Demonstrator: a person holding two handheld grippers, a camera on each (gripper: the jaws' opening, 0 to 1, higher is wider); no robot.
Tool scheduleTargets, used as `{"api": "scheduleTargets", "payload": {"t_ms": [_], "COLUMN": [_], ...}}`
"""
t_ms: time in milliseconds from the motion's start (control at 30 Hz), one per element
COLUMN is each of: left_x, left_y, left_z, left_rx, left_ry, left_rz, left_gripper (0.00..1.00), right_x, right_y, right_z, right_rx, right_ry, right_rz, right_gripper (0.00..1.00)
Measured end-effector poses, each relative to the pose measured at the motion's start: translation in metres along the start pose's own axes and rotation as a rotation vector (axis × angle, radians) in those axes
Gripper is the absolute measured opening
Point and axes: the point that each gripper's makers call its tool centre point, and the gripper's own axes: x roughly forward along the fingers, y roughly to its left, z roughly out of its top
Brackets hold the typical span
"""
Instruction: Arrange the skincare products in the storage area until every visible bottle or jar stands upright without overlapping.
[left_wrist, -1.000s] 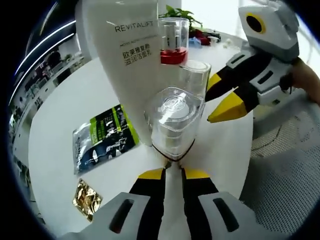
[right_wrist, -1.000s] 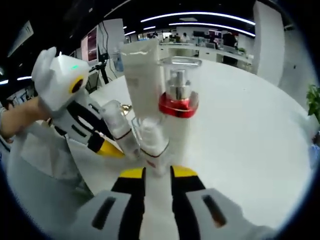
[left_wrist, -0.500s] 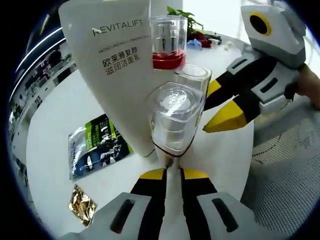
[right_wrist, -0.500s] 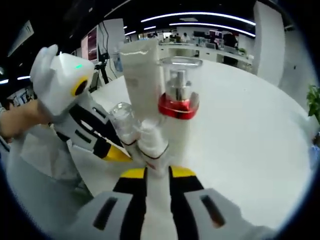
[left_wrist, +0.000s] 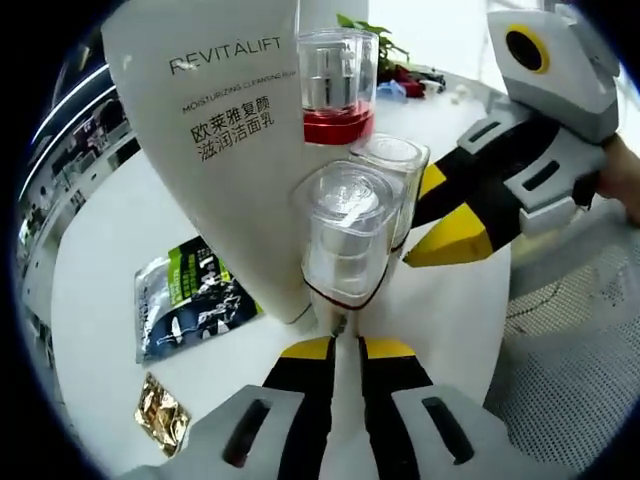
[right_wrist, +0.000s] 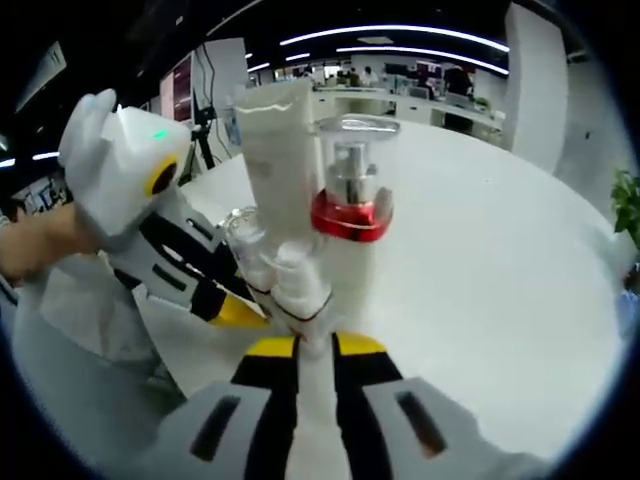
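Round white counter (left_wrist: 120, 260): carries a tight cluster of skincare products, seen from both sides.

White REVITALIFT cleanser tube (left_wrist: 225, 140): largest item, standing on its cap, at 11 o'clock in the left gripper view; also at 12 o'clock in the right gripper view (right_wrist: 275, 150).

Pump bottle with red collar and clear cap (left_wrist: 337, 85): upright, just beside the tube; in the right gripper view (right_wrist: 352, 200) it stands at 1 o'clock.

Two small clear-capped bottles: the nearer one (left_wrist: 345, 240) stands upright directly ahead of the left tool, the second (left_wrist: 393, 185) just behind it, touching or nearly so. In the right gripper view they stand side by side (right_wrist: 298, 275) (right_wrist: 248, 255).

Left tool (left_wrist: 346, 348): jaws nearly together, tips at the base of the nearer small bottle; whether they pinch it cannot be told.

Right tool (right_wrist: 301, 345): jaws narrowly parted around a small bottle's base; grip cannot be told. It enters the left gripper view at 2 o'clock (left_wrist: 450, 225), yellow tips beside the second small bottle.

Green-and-black sachet (left_wrist: 195, 300): lying flat at 8 o'clock.

Gold foil packet (left_wrist: 160, 412): lying flat near 7 o'clock.
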Motion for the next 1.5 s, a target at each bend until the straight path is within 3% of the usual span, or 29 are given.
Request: {"api": "scheduleTargets", "payload": {"t_ms": [833,1500], "left_x": [-0.001,-0.027], "left_y": [0.001,0.004], "left_z": [0.001,0.000], "left_rx": [0.009,0.025], "left_ry": [-0.004,-0.019], "left_rz": [0.002,0.021], "left_gripper": [0.06,0.13], "right_x": [-0.001,-0.008], "right_y": [0.000,0.004], "right_z": [-0.001,-0.004], "right_rx": [0.001,-0.022], "right_ry": [0.004,0.007], "right_rz": [-0.004,0.006], "right_gripper": [0.11,0.14]}}
